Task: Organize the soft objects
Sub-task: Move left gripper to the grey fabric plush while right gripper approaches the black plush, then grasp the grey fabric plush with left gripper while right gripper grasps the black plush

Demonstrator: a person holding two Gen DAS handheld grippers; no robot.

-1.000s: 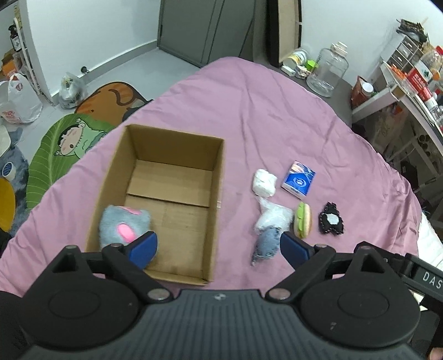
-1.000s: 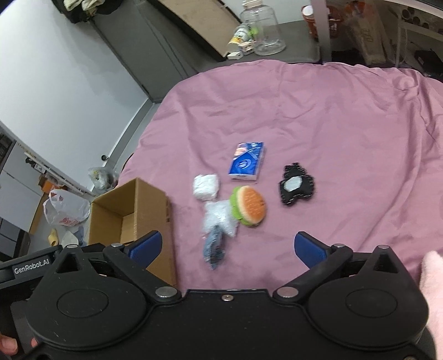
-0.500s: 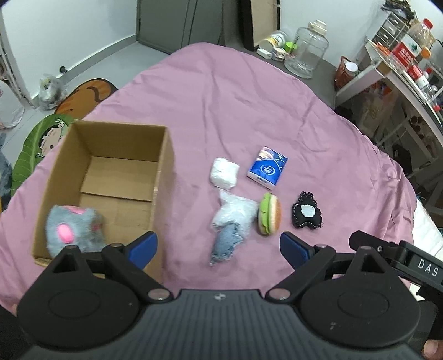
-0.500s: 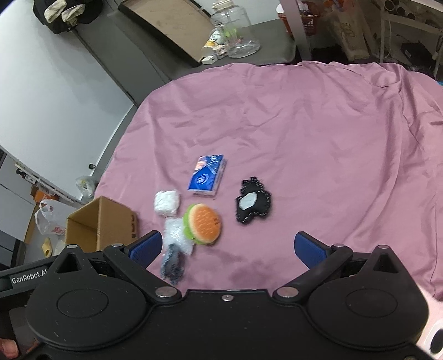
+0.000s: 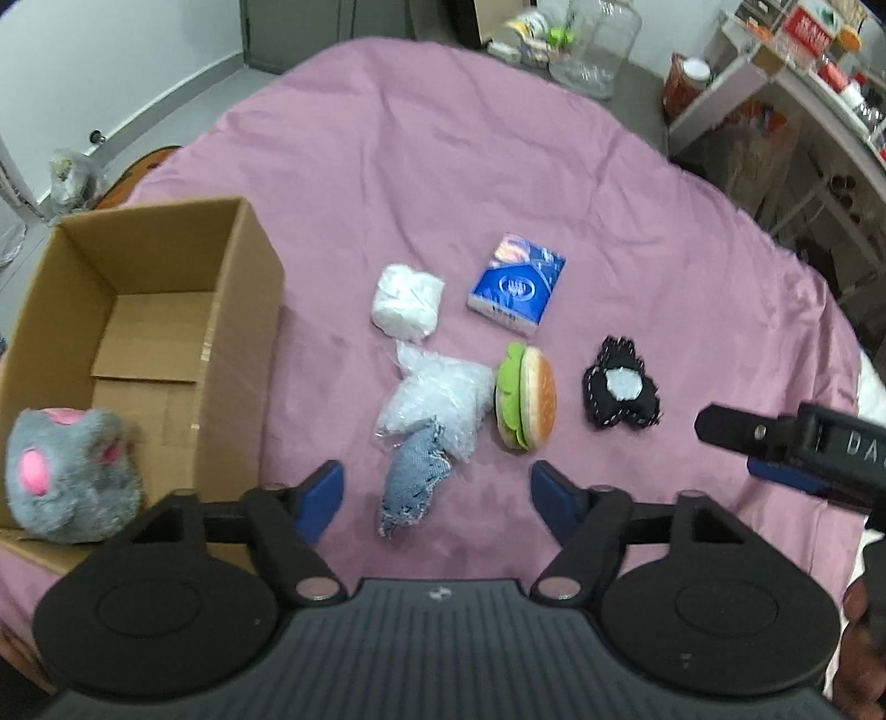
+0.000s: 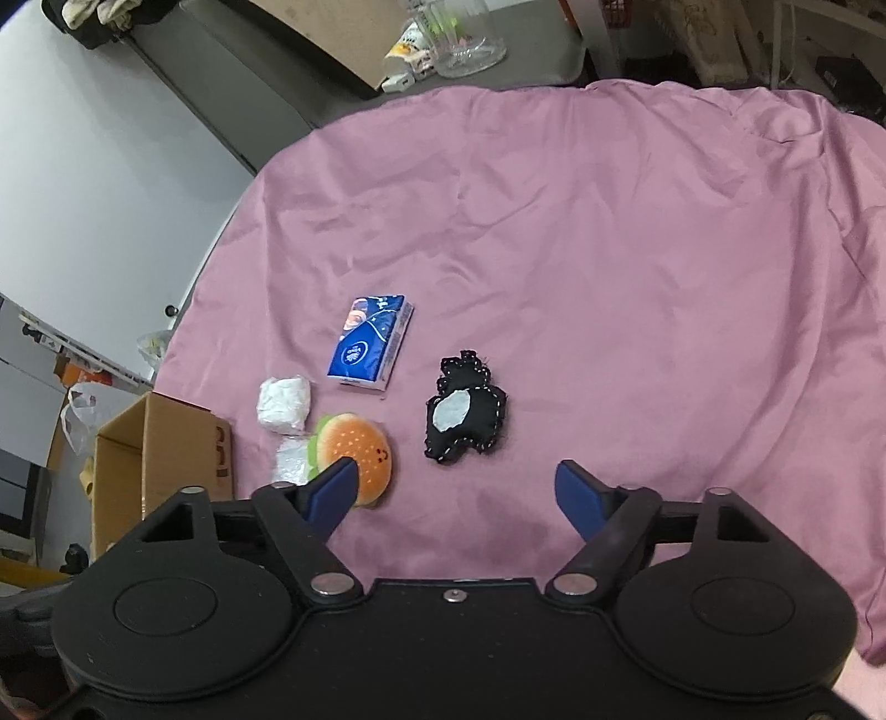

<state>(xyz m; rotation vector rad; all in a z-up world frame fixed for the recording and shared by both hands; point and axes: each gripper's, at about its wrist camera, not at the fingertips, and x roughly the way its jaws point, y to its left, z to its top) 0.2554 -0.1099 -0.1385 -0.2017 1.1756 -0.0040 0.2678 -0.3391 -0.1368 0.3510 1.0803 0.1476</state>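
Observation:
On the pink bedspread lie a denim scrap, a clear crinkled bag, a white wad, a blue tissue pack, a plush burger and a black-and-white plush. A grey-and-pink plush sits inside the cardboard box at left. My left gripper hovers over the denim scrap, jaws closing, pads clear of it. My right gripper hangs just short of the black plush with jaws closing on nothing; the burger sits by its left finger.
The bed's far edge drops to a grey floor with a glass jar and bottles. Shelving stands at the right. The right gripper's body juts in from the right of the left wrist view. Bags and mats lie on the floor beyond the box.
Both grippers have come down and forward toward the row of objects, which now look larger. Both pairs of jaws have narrowed. The box has slid toward the left of both views.

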